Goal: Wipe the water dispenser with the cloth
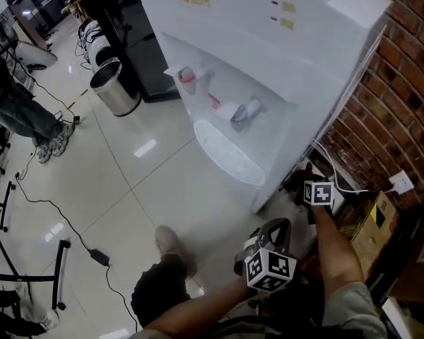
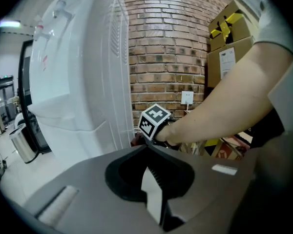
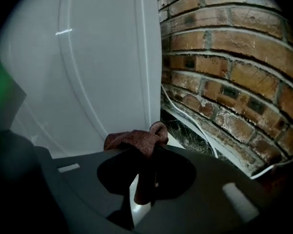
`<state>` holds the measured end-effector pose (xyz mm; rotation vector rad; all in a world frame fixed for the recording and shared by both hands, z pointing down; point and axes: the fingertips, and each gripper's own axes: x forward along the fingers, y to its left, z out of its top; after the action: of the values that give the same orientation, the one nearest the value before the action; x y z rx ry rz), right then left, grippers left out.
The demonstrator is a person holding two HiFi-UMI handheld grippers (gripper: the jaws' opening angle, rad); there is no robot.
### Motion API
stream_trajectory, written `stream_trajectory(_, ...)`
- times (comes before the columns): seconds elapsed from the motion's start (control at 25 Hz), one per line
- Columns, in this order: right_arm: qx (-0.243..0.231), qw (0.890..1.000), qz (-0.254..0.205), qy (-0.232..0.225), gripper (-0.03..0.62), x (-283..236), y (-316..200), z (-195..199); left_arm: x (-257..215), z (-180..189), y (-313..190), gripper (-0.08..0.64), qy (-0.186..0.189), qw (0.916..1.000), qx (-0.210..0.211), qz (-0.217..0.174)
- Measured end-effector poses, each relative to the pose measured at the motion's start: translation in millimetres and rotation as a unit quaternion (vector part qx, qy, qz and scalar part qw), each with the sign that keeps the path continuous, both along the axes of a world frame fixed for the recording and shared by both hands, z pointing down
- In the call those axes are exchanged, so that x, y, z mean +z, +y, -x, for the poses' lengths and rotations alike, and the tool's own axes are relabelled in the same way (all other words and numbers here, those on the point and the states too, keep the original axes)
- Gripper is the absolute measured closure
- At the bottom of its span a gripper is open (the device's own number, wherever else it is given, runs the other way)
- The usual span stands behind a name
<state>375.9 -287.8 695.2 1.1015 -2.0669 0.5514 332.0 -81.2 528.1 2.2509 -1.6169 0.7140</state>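
My right gripper (image 3: 149,150) is clenched on the reddish-brown cloth (image 3: 136,139), low beside the white water dispenser's (image 3: 102,72) side panel. There the brick wall (image 3: 224,82) and a white cable (image 3: 201,128) crowd the narrow gap. My left gripper (image 2: 147,149) is closed on nothing just behind, with cardboard boxes (image 2: 232,38) to its right and a steel bin (image 1: 115,87) well away.

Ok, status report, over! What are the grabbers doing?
Left gripper shut, empty. Right gripper shut on the reddish cloth, low beside the water dispenser. Brick wall and a white cable close by.
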Motion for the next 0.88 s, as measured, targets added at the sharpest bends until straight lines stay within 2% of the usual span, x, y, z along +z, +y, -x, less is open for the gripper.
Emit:
stream_trajectory(0.2,-0.067,0.998,0.013,0.006,0.518,-40.9,34.9,-8.5,-42.1,1.0,2.9,0.56,0.034,0.9987,-0.006,-0.037)
stream_trajectory(0.36,-0.124,0.991,0.049,0.006,0.517,-76.7,85.4,-8.1,-83.8,29.1,6.3,0.56,0.05,0.9954,-0.036,-0.073)
stream_trajectory(0.52,-0.2,0.976,0.075,0.05,0.517,-93.3,147.9,-6.2,-94.8,71.9,11.9,0.56,0.042,0.9919,-0.084,-0.085)
stream_trajectory(0.6,-0.224,0.969,0.092,0.054,0.515,-94.4,169.9,0.4,-95.5,89.6,15.3,0.56,0.039,0.9903,-0.104,-0.083)
stream_trajectory(0.8,-0.276,0.947,0.14,0.082,0.509,-70.1,200.1,9.7,-110.7,99.4,31.5,0.56,0.021,0.9897,-0.101,-0.099)
stream_trajectory(0.88,-0.291,0.935,0.167,0.111,0.476,-52.1,204.1,7.9,-115.7,106.0,35.4,0.56,0.013,0.9896,-0.102,-0.1)
